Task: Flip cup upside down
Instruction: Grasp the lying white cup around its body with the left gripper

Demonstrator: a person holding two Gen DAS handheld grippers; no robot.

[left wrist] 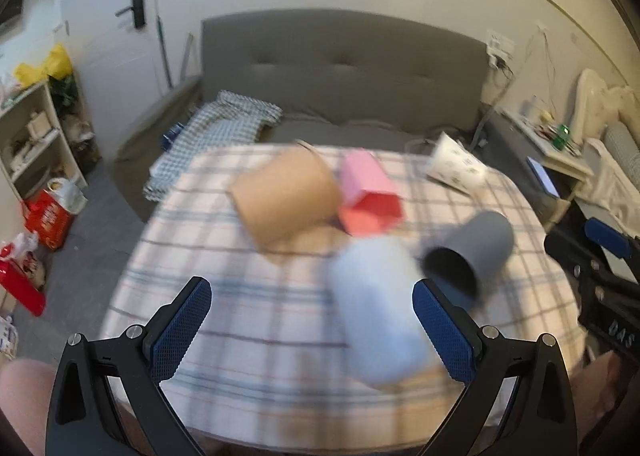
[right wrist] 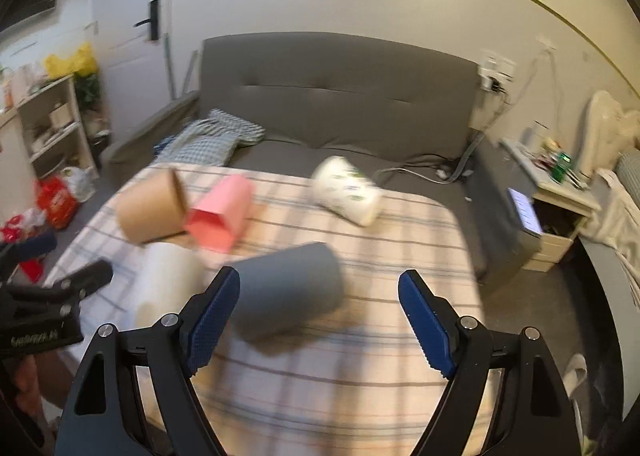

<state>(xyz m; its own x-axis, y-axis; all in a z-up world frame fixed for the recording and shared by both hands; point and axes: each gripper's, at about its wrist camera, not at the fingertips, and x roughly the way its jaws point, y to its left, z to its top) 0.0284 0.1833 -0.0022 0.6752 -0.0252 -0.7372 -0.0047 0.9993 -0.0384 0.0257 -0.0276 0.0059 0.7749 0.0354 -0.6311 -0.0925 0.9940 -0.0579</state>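
Several cups lie on their sides on a table with a plaid cloth (left wrist: 224, 312). A pale blue-white cup (left wrist: 380, 312) lies between my left gripper's (left wrist: 316, 308) open fingers, nearer the right finger (left wrist: 440, 332). A grey cup (left wrist: 472, 252) lies just beyond that finger; in the right wrist view the grey cup (right wrist: 288, 288) lies by the left finger of my open, empty right gripper (right wrist: 320, 308). A brown cup (left wrist: 284, 196), a pink cup (left wrist: 368, 192) and a white printed cup (left wrist: 456, 164) lie farther back. The frames are blurred.
A grey sofa (left wrist: 344, 68) with a checked cloth (left wrist: 216, 128) stands behind the table. Shelves (left wrist: 32, 136) and red bags (left wrist: 48, 216) are at the left. A bedside table (right wrist: 560, 196) with clutter is at the right. The right gripper shows in the left wrist view (left wrist: 600, 276).
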